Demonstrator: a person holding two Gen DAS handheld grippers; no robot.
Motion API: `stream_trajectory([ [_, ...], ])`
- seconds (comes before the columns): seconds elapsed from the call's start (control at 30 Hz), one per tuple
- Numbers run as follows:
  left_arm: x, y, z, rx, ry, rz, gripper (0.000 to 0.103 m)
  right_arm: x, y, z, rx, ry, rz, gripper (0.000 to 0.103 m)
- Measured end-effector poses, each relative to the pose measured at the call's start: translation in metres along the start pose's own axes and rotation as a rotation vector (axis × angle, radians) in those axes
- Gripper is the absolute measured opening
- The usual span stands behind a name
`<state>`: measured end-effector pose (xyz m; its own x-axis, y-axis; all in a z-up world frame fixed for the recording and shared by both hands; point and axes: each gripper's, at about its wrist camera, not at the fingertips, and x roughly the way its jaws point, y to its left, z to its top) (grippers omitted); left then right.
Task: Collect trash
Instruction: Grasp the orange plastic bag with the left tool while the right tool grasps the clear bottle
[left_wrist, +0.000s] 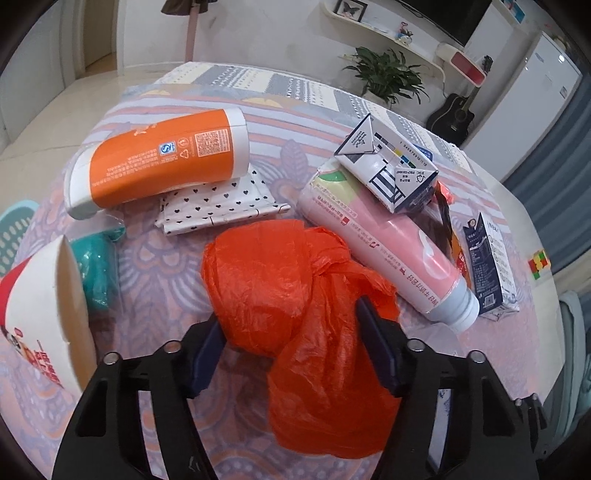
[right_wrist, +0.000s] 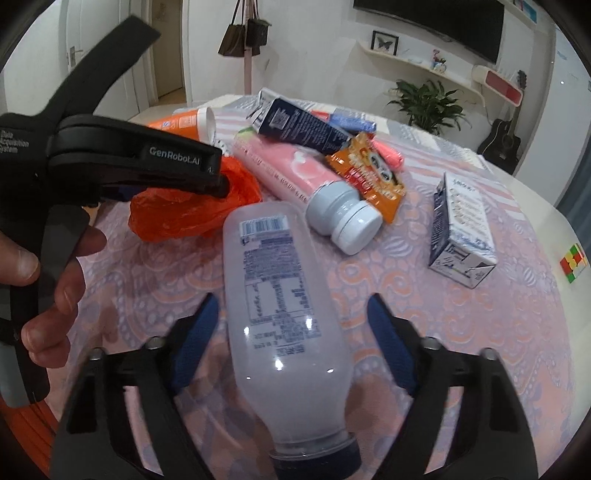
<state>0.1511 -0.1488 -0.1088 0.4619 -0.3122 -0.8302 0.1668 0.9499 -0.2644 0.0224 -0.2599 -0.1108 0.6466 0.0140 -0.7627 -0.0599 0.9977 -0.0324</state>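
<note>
Two hand-held grippers work over a patterned pink and lilac cloth that covers the surface. The left hand-held gripper has its dark blue pads set on either side of a knotted orange plastic bag; the left pad touches the bag's rounded bulk and the right pad presses into its crumpled folds, so the jaws are clamped on the bag, which lies on the cloth just in front of the tool. In the right wrist view a hand is wrapped round that tool's handle.

The right hand-held gripper straddles a cloudy white bottle lying on its side, dark cap towards the camera. Its left pad sits just against the bottle's flank, while a clear strip of cloth shows between the bottle and the right pad, so the jaws stand apart and do not grip.

Beyond the bag lie an orange-and-white canister on a heart-print packet, a pink bottle with a folded carton on top, and a second carton standing at the right. A paper cup lies at the left edge beside a teal bundle.

A potted plant, a black guitar and wall shelves stand behind; a colour cube rests at the right.
</note>
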Motion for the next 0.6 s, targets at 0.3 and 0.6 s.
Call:
stream_trajectory([
  [0.3, -0.034, 0.004, -0.001, 0.026, -0.068, -0.035, 0.044, -0.006, 0.0, 0.001, 0.032, -0.003, 0.031, 0.055],
  [0.6, -0.125, 0.043, 0.006, 0.022, -0.21, -0.023, 0.043, -0.051, 0.039, 0.043, -0.012, -0.135, 0.087, 0.053],
])
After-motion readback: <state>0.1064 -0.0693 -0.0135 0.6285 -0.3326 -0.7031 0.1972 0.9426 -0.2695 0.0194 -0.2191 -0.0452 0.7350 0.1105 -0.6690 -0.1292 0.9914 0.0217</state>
